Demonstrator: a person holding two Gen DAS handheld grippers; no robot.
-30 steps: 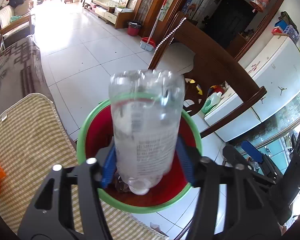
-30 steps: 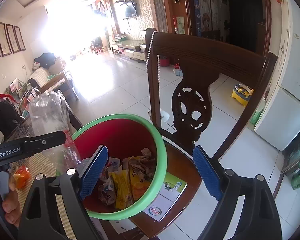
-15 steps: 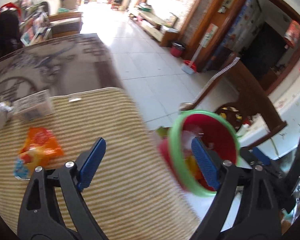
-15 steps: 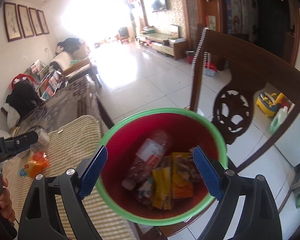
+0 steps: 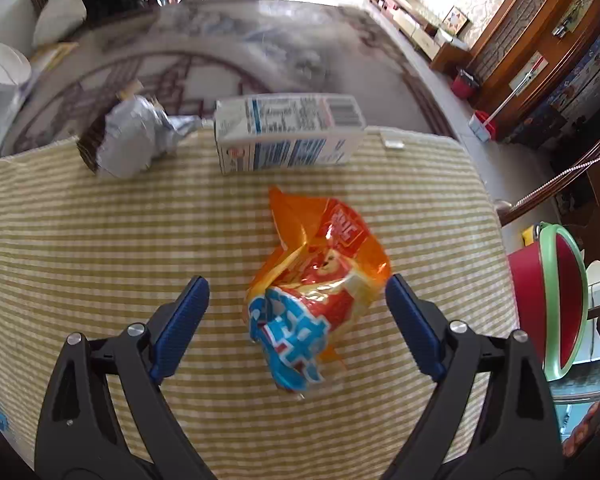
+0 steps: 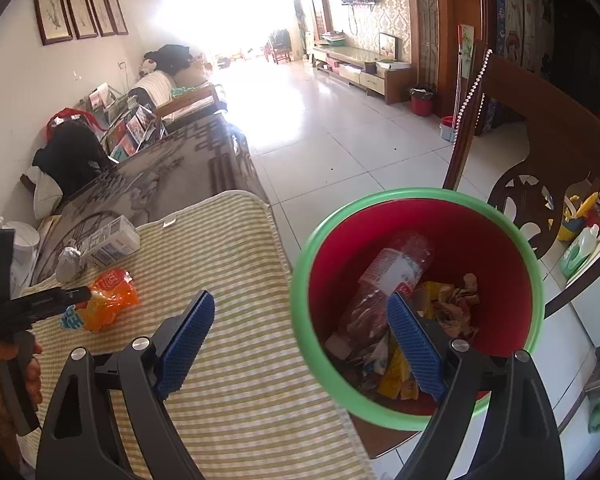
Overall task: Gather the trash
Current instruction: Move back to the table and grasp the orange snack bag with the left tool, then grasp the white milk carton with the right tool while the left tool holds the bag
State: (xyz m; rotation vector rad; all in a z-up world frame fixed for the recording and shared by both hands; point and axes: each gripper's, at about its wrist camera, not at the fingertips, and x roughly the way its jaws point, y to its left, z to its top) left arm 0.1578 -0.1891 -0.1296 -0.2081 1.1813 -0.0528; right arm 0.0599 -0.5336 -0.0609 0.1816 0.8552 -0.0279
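Observation:
An orange and blue snack wrapper [image 5: 318, 284] lies on the yellow striped cloth [image 5: 100, 248]. My left gripper [image 5: 296, 320] hangs open over the wrapper, a blue pad on either side and neither touching it. Behind it lie a white and blue carton [image 5: 288, 134] on its side and a crumpled silver wrapper [image 5: 132, 142]. The red bin with a green rim [image 6: 420, 292] stands off the table's right edge and holds a clear bottle [image 6: 384, 276] and several wrappers. My right gripper [image 6: 300, 340] is open and empty, straddling the bin's near rim. The right wrist view also shows the snack wrapper [image 6: 108, 292].
A dark wooden chair [image 6: 540, 152] stands behind the bin. A patterned grey cloth [image 5: 228, 64] covers the far table. A white tub [image 5: 0, 68] sits at the far left. White floor tiles [image 6: 340, 128] stretch beyond the table edge.
My left gripper let the clear bottle go into the bin, opened wide and swung left over the snack wrapper. The right gripper shifted left, from over the bin to its near rim.

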